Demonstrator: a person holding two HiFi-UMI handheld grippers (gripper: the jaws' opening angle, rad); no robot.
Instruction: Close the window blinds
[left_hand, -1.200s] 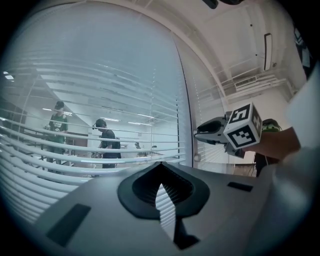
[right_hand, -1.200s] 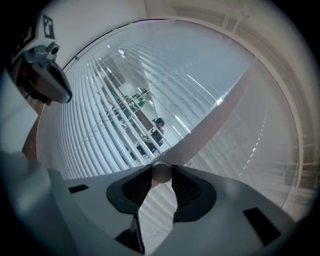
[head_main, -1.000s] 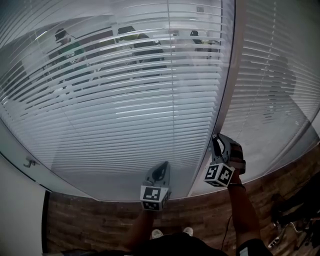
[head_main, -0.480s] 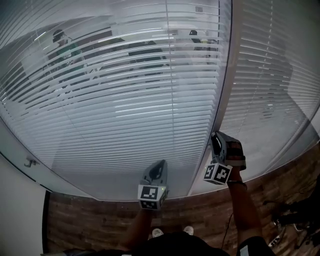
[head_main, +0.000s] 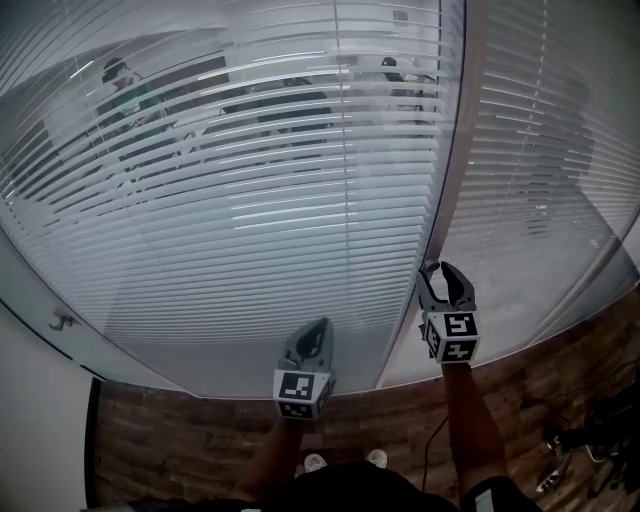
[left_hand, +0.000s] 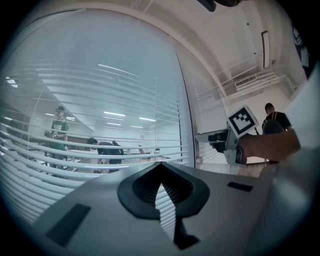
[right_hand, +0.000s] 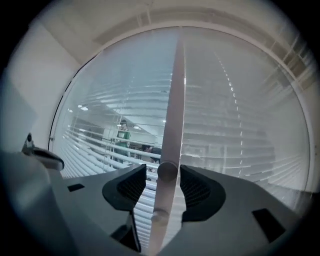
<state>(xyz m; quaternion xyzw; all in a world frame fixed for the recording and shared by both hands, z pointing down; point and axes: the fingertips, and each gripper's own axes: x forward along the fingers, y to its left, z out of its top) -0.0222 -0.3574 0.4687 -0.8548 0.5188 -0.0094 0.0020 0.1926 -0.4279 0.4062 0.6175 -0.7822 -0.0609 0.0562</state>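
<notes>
While right claw (right_hand: 163, 168) has just opened wide, blinds knob (right_hand: 167, 172) between its jaws, ungripped.

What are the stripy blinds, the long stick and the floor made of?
Blinds: thin white slats, likely painted metal or plastic. They look flat and smooth and catch the light in bright lines.
Stick: probably plastic. It is pale, smooth and round, maybe slightly see-through.
Floor: looks like brown wood, laid in short staggered boards. It could be wood-look flooring instead.
</notes>
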